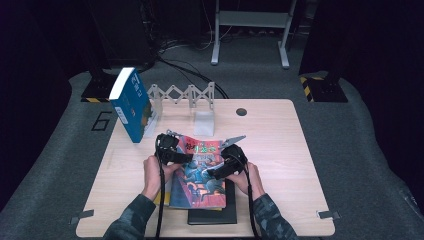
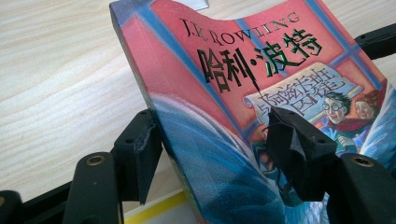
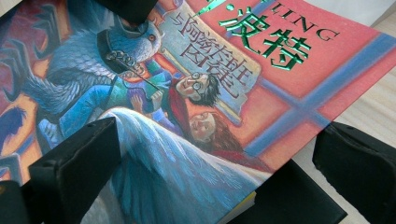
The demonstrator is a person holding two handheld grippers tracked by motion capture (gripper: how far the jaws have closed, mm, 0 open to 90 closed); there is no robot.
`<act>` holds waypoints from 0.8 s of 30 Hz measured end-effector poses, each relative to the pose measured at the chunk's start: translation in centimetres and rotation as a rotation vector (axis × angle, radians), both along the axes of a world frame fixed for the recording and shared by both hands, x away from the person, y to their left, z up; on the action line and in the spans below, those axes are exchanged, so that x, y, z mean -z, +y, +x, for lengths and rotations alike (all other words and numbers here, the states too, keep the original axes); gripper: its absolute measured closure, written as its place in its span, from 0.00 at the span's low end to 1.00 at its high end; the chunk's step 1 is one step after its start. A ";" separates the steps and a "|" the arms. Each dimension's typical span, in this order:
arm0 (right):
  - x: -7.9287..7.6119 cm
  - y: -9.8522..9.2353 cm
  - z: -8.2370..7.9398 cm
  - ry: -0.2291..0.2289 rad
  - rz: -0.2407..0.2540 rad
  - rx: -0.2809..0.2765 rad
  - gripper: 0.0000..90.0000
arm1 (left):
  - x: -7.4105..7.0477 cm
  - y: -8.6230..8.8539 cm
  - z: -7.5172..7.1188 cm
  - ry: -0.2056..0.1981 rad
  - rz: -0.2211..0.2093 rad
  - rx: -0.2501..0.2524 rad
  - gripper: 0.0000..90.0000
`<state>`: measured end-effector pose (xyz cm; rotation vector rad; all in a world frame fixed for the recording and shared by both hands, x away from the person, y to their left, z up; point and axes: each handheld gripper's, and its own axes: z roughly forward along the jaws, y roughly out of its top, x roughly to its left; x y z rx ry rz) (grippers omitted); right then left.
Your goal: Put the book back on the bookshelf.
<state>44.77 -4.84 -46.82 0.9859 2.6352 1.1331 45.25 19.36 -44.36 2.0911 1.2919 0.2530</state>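
Note:
A colourful paperback (image 1: 202,172) with a red and blue illustrated cover lies on a stack at the front middle of the table. My left gripper (image 1: 172,150) is at its left, spine side. In the left gripper view the left gripper (image 2: 212,135) is shut on the paperback (image 2: 210,107): one pad sits against the spine, the other presses on the cover, and the book's far end bends upward. My right gripper (image 1: 226,165) is at the book's right edge. In the right gripper view the right gripper (image 3: 219,140) stands open, with one jaw over the cover (image 3: 196,93) and the other beyond the edge.
A black book (image 1: 212,215) lies under the paperback, with a yellow edge (image 1: 162,199) showing at the left. A blue book (image 1: 131,105) stands leaning at the back left, by a white folding rack (image 1: 182,94). A white block (image 1: 204,122) stands behind the paperback.

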 end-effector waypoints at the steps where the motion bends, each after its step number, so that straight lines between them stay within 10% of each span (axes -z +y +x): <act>1: 0.0 0.0 0.0 -0.001 0.001 0.001 0.00 | 0.1 0.2 0.1 0.013 -0.022 -0.010 0.40; 15: 0.0 -0.1 0.0 0.004 -0.009 -0.007 0.00 | 0.4 0.9 1.1 0.072 -0.070 0.022 0.40; 19: 0.0 -0.1 0.0 0.002 -0.008 -0.008 0.00 | -0.4 -0.1 0.6 0.027 0.001 0.028 0.44; 22: -0.1 -0.2 0.0 0.009 -0.014 -0.004 0.00 | -1.4 -1.9 -0.2 -0.056 0.162 0.051 0.47; 24: -0.1 -0.2 0.0 0.011 -0.013 -0.004 0.01 | -1.5 -2.0 -0.3 -0.062 0.172 0.048 0.47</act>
